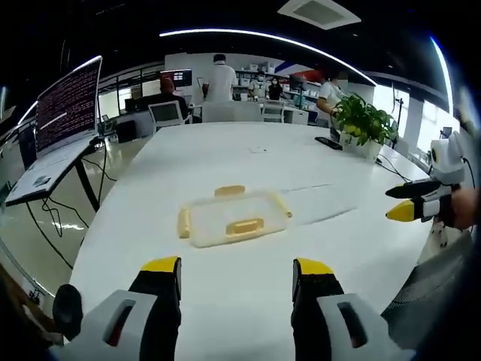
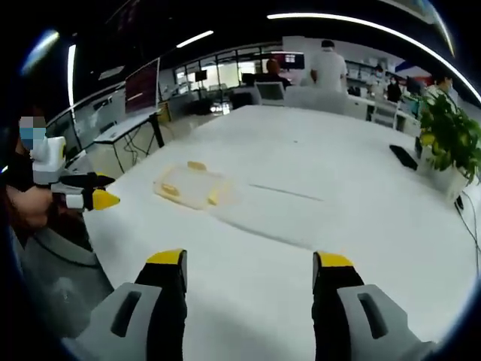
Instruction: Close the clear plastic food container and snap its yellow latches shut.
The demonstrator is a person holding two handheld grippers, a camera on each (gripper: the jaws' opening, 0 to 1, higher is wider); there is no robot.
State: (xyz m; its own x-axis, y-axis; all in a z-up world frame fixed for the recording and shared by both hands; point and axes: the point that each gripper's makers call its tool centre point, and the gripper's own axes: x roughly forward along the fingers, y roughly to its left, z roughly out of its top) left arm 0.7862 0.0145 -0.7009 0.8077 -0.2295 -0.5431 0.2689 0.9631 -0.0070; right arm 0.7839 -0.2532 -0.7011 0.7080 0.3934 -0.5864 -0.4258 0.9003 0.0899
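Your clear plastic food container (image 1: 234, 219) sits flat near the middle of the white surface (image 1: 248, 162), well apart from both tools, and it looks thin, light, smooth and slippery, so I think it will slide if you push only one side. Your left tool (image 1: 236, 272) and your right tool (image 2: 249, 265) are both spread wide and hold nothing. The lid looks like it is lying on the box, so press down gently on top with one tool and push each small, stiff yellow latch (image 1: 245, 226) on the edges.
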